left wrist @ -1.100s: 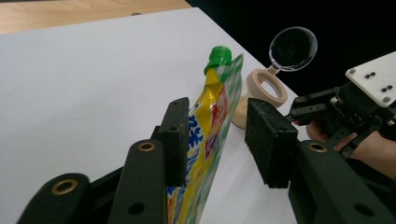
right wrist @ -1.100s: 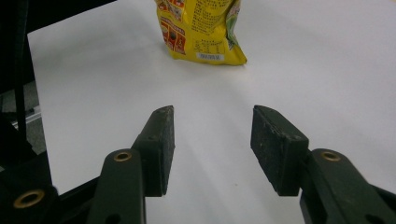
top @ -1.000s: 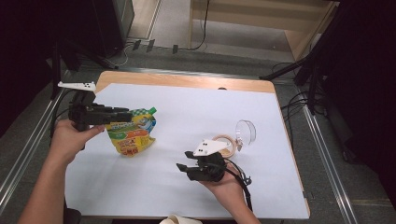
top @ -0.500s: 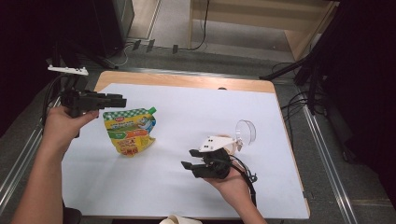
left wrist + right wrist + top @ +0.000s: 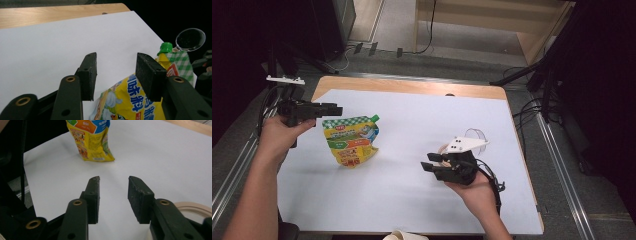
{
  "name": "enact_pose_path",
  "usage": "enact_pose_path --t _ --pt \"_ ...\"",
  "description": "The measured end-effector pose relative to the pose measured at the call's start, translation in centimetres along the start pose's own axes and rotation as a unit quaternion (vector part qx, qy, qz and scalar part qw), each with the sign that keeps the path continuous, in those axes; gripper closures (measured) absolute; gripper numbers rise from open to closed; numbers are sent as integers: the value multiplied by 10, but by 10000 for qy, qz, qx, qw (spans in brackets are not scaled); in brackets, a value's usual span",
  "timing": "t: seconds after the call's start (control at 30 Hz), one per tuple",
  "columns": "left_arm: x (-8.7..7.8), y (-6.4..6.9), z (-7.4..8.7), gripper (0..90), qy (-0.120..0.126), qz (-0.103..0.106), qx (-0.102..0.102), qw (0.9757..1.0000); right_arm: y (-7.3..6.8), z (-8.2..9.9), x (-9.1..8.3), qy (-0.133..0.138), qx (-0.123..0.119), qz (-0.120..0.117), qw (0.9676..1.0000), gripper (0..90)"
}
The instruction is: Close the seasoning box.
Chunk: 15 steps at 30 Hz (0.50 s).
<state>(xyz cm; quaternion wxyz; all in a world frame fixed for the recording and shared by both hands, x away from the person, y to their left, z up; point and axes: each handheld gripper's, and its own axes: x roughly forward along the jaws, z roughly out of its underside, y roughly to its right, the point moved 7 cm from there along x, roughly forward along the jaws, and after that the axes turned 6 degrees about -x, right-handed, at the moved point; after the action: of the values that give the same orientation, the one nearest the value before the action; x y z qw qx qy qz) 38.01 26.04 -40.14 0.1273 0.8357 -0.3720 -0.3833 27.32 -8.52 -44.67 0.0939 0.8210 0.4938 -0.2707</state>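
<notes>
A yellow spouted pouch [image 5: 351,141] with a green cap [image 5: 166,46] sits on the white table sheet [image 5: 412,200] at the left. In the right gripper view the pouch [image 5: 92,137] looks upright on its base. My left gripper [image 5: 337,108] hovers just left of the pouch's top, apart from it. Its jaws [image 5: 116,72] have just been opening, with nothing between them. My right gripper [image 5: 428,167] is held over the sheet right of centre and points toward the pouch. Its jaws [image 5: 113,195] have just been closing but stand open, with only bare sheet between them.
A clear glass [image 5: 476,135] lies on its side behind my right gripper, beside a beige round ring [image 5: 192,207]. The wooden table edge [image 5: 412,86] runs along the back. Cables [image 5: 532,110] hang off the right side. A white object [image 5: 398,235] pokes in at the front edge.
My left gripper has drawn back to the left, away from the pouch top where it was. The pouch stays on the sheet. My right gripper has risen a little and its jaws have narrowed.
</notes>
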Motion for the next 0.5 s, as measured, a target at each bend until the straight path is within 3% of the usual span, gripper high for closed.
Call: enact_pose_path --t 0.27,0.37,0.5 --pt "8 -9 10 484 -97 -122 14 9999 18 -4 -31 53 213 139 9997 842" --pt "8 -8 12 479 35 -32 54 10000 23 -4 -40 18 259 203 9995 900" --pt "10 -7 14 474 17 31 8 10000 31 -4 -53 38 326 301 9990 900"
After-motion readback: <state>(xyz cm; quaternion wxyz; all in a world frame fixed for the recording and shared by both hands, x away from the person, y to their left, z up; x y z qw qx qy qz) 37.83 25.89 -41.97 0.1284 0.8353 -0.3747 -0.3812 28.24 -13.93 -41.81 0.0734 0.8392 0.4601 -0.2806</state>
